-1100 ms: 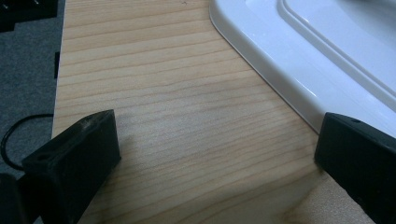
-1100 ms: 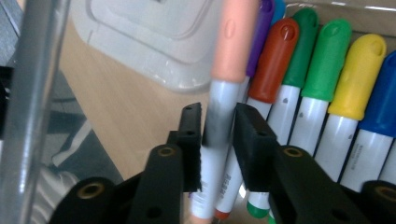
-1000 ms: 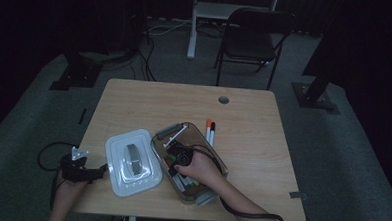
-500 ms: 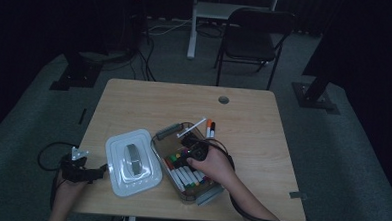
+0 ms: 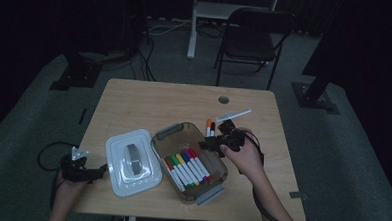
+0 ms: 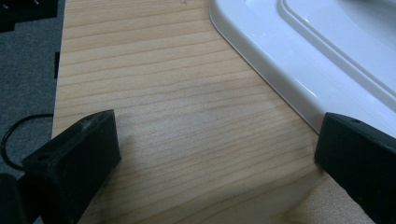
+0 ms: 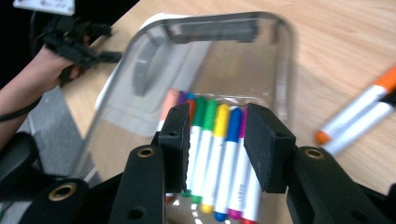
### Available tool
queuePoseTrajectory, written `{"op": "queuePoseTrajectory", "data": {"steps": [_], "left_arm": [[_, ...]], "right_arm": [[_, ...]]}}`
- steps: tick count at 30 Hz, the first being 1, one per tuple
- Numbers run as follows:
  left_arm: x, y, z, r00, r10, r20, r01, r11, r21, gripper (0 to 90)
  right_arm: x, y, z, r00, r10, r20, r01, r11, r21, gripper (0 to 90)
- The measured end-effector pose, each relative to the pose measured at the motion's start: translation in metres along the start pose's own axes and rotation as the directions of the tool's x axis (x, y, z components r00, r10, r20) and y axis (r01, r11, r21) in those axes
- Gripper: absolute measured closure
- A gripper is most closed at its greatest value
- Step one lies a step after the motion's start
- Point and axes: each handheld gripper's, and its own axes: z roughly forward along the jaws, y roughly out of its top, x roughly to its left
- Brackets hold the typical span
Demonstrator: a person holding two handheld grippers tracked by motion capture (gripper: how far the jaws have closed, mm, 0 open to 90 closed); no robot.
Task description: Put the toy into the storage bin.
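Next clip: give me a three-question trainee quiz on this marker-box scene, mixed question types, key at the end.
1. True or false: the lid is on the box.
2. Two markers lie on the table. Which side of the box, in the high view?
A. left
B. right
C. in front
3. What is between the jaws of the right gripper?

Key:
1. False; it lies beside the box.
2. B
3. Nothing; they stand apart above the box's markers.
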Motion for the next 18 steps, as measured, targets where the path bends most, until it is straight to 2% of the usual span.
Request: {"op": "queuePoseTrajectory", "data": {"steps": [6,11,14,17,18], "left_arm": [[0.0,0.0,0.0,1.0,0.001,0.0,-0.001,1.0,0.0,0.5],[0.0,0.0,0.0,1.0,0.0,0.001,0.0,1.0,0.001,0.5],[0.0,0.0,0.0,1.0,0.001,0.001,-0.001,1.0,0.001,0.5],[0.0,0.0,0.0,1.0,0.0,0.001,0.0,1.0,0.002,0.5],[0.0,0.0,0.0,1.0,0.0,0.001,0.0,1.0,0.002,0.5]], "right_arm": [[-0.024,-0.008,-0.005,0.9966,0.034,0.075,-0.033,0.999,-0.025,58.9],[-0.044,-0.013,0.0,0.9901,0.074,0.12,-0.07,0.997,-0.038,57.9],[-0.057,-0.017,0.007,0.983,0.103,0.152,-0.099,0.994,-0.035,57.9],[-0.07,-0.02,0.018,0.9716,0.13,0.198,-0.125,0.991,-0.035,57.7],[-0.07,-0.02,0.018,0.9716,0.13,0.198,-0.125,0.991,-0.035,57.7]]}}
